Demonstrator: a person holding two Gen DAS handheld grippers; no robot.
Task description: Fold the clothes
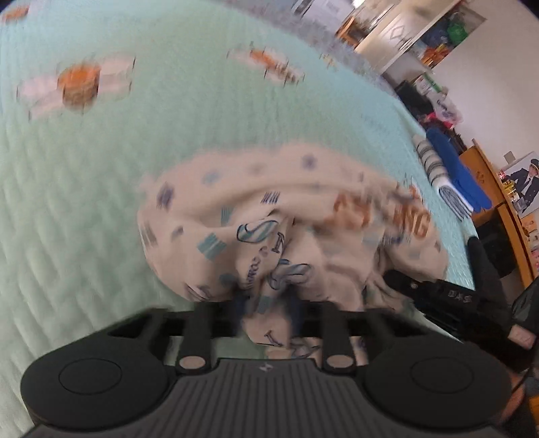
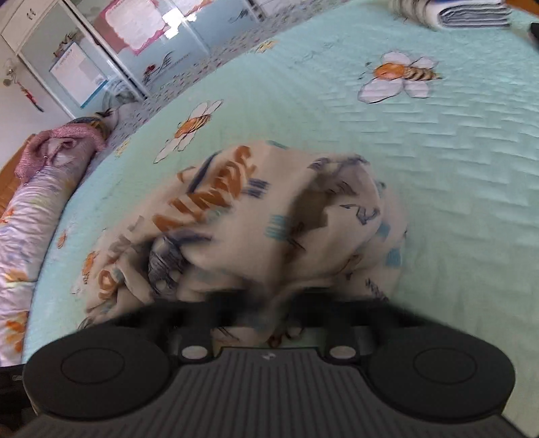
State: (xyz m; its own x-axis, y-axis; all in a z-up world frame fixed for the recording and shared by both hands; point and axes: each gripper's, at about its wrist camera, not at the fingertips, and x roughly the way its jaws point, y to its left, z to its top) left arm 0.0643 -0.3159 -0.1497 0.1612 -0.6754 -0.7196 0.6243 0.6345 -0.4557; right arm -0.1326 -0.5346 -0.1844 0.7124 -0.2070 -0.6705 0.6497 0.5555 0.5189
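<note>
Left wrist view: we saw a cream printed garment (image 1: 269,219) bunched in a heap on a mint green bedspread (image 1: 84,202). It carried blue marks and orange lettering, blurred. The left gripper (image 1: 269,303) had a fold of the cloth running between its fingers (image 1: 198,323), so it was clamped on the garment. The right gripper (image 1: 434,293) showed at the right edge, black, touching the heap's right side; from here we could not tell how its jaws stood. The bedspread had bee and flower prints (image 1: 79,84). Folded towels (image 1: 438,175) and a blue cloth (image 1: 461,178) lay at the far right edge of the bed, well apart from the heap. A wooden desk (image 1: 498,209) stood beyond them.

Right wrist view: we saw the same garment (image 2: 269,219) in front of the right gripper (image 2: 266,310), crumpled, orange letters on its left half. A pinch of cloth hung between the fingers (image 2: 340,323), so it was gripping the garment. The picture was blurred near the fingertips. A bee print (image 2: 401,74) sat on the bedspread (image 2: 438,168) beyond the heap. A rolled floral quilt (image 2: 30,219) lay along the left edge with a pink knit (image 2: 60,145) on top. Folded towels (image 2: 471,13) sat at the top right corner. A white cupboard (image 2: 67,67) stood behind the bed.
</note>
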